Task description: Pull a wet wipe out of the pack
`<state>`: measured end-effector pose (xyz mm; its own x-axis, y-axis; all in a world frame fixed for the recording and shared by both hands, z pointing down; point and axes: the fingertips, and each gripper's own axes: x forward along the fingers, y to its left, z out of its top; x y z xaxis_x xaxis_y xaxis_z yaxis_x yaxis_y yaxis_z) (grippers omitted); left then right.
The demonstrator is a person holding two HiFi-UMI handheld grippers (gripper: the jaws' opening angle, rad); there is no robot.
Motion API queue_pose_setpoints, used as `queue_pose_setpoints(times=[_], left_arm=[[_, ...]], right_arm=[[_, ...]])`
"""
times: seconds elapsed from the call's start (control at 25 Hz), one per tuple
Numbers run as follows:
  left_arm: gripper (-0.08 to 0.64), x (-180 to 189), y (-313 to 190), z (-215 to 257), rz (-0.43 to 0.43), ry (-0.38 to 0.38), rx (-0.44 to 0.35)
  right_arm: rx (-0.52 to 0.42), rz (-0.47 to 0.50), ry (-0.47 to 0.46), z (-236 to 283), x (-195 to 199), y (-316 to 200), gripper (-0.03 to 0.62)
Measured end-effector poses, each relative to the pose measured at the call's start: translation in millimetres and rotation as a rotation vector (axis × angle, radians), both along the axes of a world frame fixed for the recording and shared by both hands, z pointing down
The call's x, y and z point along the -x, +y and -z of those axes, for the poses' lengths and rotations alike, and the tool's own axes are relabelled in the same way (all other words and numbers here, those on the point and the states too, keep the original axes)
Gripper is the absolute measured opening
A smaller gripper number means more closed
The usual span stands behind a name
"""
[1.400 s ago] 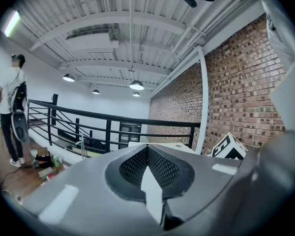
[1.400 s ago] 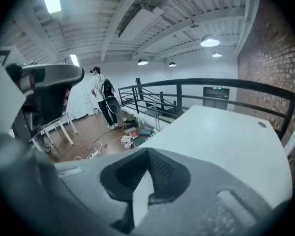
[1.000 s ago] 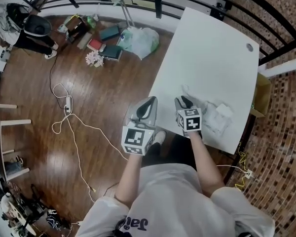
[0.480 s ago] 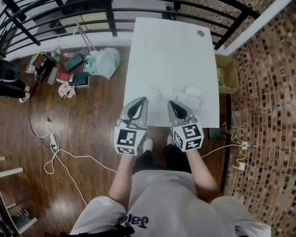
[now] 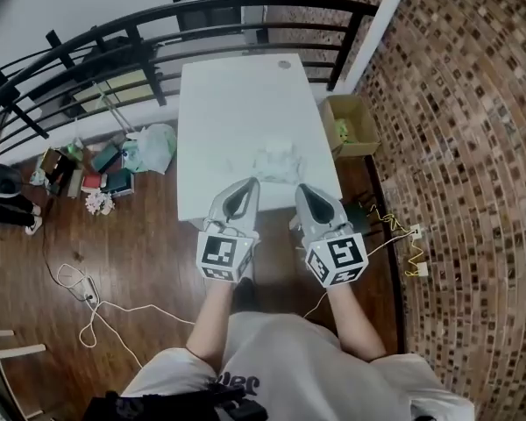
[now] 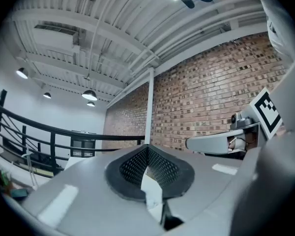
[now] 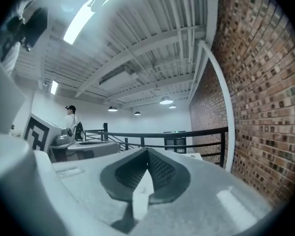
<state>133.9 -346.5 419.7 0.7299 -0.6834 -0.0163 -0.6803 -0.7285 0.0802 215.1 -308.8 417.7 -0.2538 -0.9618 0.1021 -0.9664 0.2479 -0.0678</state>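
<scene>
Left tongs are showing pads pressed together, nothing pinched. Right tongs are doing the same, shut and empty. Both are hovering level over the near edge of the white bench, clear of the wipe pack lying pale and crumpled just beyond them. For a clean pull, one pair should be pinning the pack down while the other is spreading, nipping only the top wipe's tip and drawing it out slowly.

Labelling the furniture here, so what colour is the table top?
Plain white, with no pattern. The table shows best in the head view.
</scene>
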Motion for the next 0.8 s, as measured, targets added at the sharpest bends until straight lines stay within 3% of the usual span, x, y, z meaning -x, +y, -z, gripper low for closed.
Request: queue_pose_setpoints(times=[0.32, 0.48, 0.64, 0.8], left_arm=[[0.015, -61, 172, 7, -0.006, -0.03, 0.012], [0.015, -43, 218, 30, 0.032, -0.052, -0.001], [0.015, -25, 231, 62, 0.06, -0.032, -0.067], [0.015, -3, 243, 85, 0.056, -0.012, -0.132]], right_arm=[[-0.003, 0.012, -0.108, 7, -54, 164, -0.008], [-0.018, -0.003, -0.098, 27, -52, 199, -0.009], [-0.064, -0.039, -0.021, 54, -43, 215, -0.009], [-0.095, -0.03, -0.001, 69, -13, 225, -0.009]])
